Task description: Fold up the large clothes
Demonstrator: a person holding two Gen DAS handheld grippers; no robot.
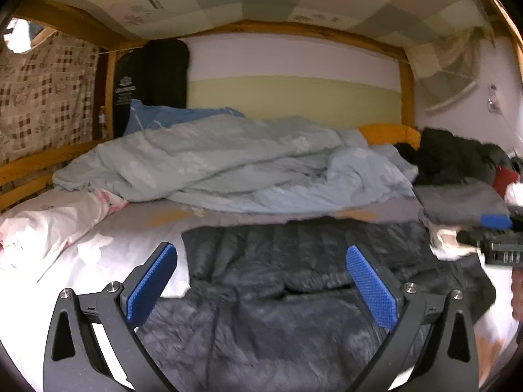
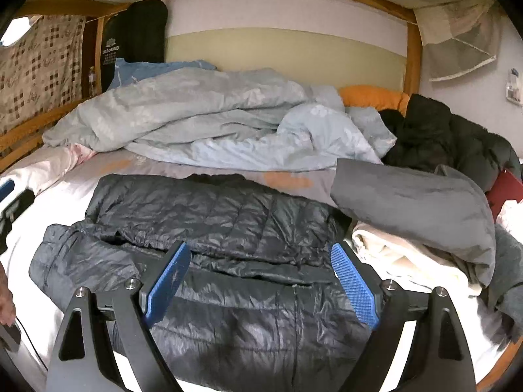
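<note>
**Over the bed, both tools spread wide and empty**

Above the dark quilted jacket (image 2: 228, 228), the left tool (image 1: 261, 281) has its blue pads (image 1: 150, 284) standing far apart, with nothing pinched between them; the jacket lies below, untouched. The right tool (image 2: 261, 287) is likewise wide apart and holds nothing, its blue pads framing the jacket's folded middle without pressing on it. From the left wrist view, the right tool shows at the right edge, beside a pile of clothes.

The jacket lies spread across the near part of the bed (image 2: 75, 196), on a pale sheet, with one part doubled over the rest. Behind it sits a rumpled light-blue duvet (image 2: 202, 121). To the right lie a folded grey garment (image 2: 418, 209) atop a cream one (image 2: 392, 254), and a black puffy coat (image 2: 438, 134) farther back, near an orange pillow (image 2: 372, 96). A wooden frame (image 2: 413, 55) surrounds the bed, with a chequered curtain (image 2: 39, 68) at the left.
</note>
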